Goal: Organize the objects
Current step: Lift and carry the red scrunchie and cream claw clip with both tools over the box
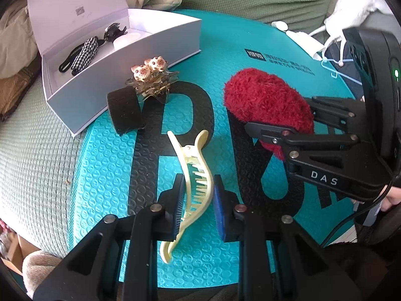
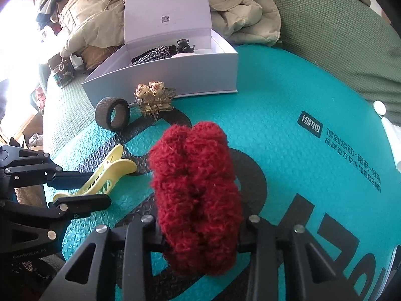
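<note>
A cream claw hair clip point(image 1: 193, 180) lies on the teal mat between the fingers of my left gripper point(image 1: 196, 200), which straddles it with a gap on the right side; it also shows in the right wrist view point(image 2: 100, 180). My right gripper point(image 2: 199, 228) is shut on a fluffy red hair clip point(image 2: 198, 195), seen in the left wrist view too point(image 1: 268, 105). An open white box point(image 1: 120, 57) at the far left holds a checked hair tie point(image 1: 84, 55) and a black clip point(image 1: 114, 31).
A brown hair roller point(image 1: 125, 110) and a clip with two bear figures point(image 1: 151, 80) lie in front of the box. The teal mat point(image 1: 250, 50) rests on a green bed cover. Jackets are piled behind; white cords lie at the far right.
</note>
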Demonstrator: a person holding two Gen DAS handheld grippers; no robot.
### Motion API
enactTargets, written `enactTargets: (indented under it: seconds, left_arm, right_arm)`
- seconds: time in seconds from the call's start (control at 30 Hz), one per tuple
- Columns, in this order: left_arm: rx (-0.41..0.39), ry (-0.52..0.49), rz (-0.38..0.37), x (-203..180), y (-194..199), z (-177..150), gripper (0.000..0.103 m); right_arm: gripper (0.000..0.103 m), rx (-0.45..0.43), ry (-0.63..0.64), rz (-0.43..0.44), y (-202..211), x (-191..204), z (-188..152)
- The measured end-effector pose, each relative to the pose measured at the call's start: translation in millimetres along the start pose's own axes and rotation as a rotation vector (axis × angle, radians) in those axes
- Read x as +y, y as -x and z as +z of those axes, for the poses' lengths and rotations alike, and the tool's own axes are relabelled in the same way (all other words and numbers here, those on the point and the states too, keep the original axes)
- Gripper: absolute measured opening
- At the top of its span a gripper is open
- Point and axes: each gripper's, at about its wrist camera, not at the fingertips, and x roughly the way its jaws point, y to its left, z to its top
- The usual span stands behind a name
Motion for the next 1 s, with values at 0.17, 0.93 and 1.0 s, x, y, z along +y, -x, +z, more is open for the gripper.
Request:
enactTargets:
  seconds: [0.17, 0.93, 1.0]
  left_arm:
    - [0.000, 0.027, -0.007, 5.9, 3.7, -0.4, 0.020]
    - [-0.053, 0.125, 0.049, 35.9, 51.3, -16.5, 0.020]
    - [-0.061, 0.136, 0.058, 40.1, 56.2, -18.1, 0.020]
  right_arm:
    - [0.035, -0.002, 0.005, 0.006, 2.7, 0.9, 1.8]
    - [0.035, -0.027, 0.143, 0.116, 19.3, 50.0, 13.9]
    - [0.035, -0.031, 0.171, 0.129, 21.7, 58.2, 15.2]
